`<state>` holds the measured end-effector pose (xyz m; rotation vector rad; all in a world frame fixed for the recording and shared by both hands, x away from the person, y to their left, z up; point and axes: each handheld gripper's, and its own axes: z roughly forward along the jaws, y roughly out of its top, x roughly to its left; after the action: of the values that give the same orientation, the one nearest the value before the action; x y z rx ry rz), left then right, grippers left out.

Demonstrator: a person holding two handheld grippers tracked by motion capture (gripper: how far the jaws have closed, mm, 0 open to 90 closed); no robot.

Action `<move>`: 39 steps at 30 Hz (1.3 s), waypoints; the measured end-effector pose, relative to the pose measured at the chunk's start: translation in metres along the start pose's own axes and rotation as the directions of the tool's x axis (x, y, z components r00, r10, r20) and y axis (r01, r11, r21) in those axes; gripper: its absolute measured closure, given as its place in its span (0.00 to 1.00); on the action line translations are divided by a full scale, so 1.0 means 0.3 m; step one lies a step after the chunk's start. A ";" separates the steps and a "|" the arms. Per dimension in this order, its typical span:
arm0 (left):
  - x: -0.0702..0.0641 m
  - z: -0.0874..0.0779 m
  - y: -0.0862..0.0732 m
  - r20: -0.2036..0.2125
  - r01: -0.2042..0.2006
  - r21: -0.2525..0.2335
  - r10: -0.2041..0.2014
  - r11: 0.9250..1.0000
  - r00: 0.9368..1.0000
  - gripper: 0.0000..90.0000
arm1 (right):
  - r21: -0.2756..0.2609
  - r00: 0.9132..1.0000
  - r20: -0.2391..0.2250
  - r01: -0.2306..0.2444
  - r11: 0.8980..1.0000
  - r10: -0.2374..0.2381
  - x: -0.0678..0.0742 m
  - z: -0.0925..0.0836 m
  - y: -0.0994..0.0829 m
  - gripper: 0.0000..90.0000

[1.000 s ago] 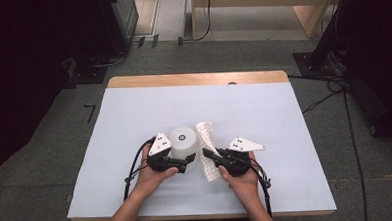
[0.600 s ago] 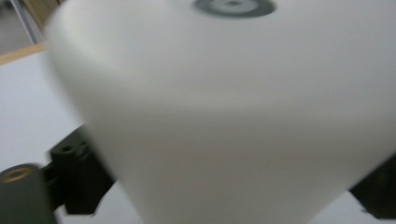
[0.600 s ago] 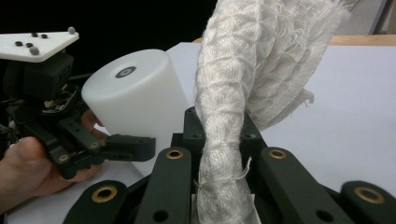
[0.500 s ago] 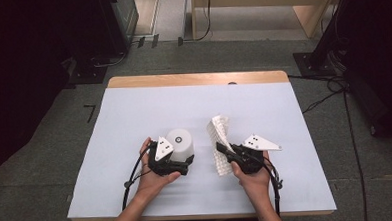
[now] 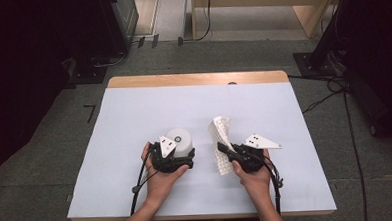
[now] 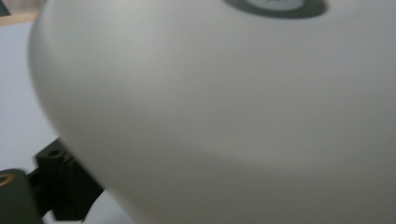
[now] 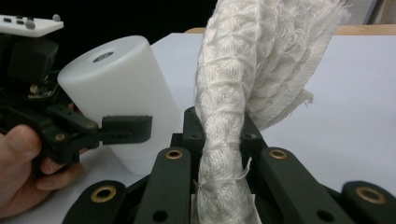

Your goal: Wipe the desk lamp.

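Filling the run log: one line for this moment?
left claw: around white cylinder, jaws just closing | right claw: shut on white cloth | table

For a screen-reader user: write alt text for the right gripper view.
The right gripper has its black jaws shut on a strip of white woven cloth that stands upright and frays at the top. To the left, the left gripper, held in a hand, has a jaw against a white plastic cylinder standing on the pale table.
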<state>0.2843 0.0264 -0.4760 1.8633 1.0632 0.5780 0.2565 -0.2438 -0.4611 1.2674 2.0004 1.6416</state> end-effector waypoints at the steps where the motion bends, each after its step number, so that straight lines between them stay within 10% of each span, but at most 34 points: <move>1: 0.003 0.002 0.002 -0.003 -0.014 0.007 0.014 1.000 1.000 0.09 | 0.004 1.000 -0.003 -0.006 1.000 0.006 0.002 0.003 -0.002 0.88; 9: 0.090 -0.028 0.016 0.175 -0.001 -0.037 0.007 0.999 0.985 0.09 | 0.050 0.999 -0.042 0.015 0.999 -0.013 0.032 0.046 -0.020 0.88; 14: 0.129 -0.073 0.055 0.434 0.060 -0.082 -0.018 0.995 0.901 0.09 | 0.039 0.995 -0.103 0.004 0.999 0.001 0.077 0.064 -0.008 0.88; 16: 0.119 -0.079 0.060 0.463 0.024 -0.082 0.017 0.996 0.886 0.09 | 0.034 0.992 -0.126 0.009 0.999 -0.005 0.096 0.070 0.000 0.89; 18: 0.106 -0.076 0.058 0.453 -0.011 -0.074 0.043 0.997 0.891 0.09 | 0.032 0.989 -0.149 0.018 0.999 -0.013 0.118 0.074 0.012 0.89; 29: 0.044 -0.051 0.039 0.483 -0.125 -0.013 0.115 0.992 0.868 0.09 | -0.059 0.977 -0.207 0.031 0.998 -0.042 0.142 0.015 0.093 0.89; 34: 0.064 -0.070 0.056 0.489 -0.093 -0.047 0.104 0.995 0.866 0.09 | -0.006 0.973 -0.226 0.050 0.999 -0.050 0.119 0.032 0.077 0.89; 39: 0.092 -0.075 0.056 0.451 -0.090 -0.057 0.106 0.994 0.886 0.09 | 0.134 0.971 -0.239 0.036 0.990 -0.003 0.089 0.102 0.013 0.89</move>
<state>0.2897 0.0562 -0.4511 1.9036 0.6465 0.1936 0.2632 -0.2036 -0.4592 1.1348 2.2954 1.7450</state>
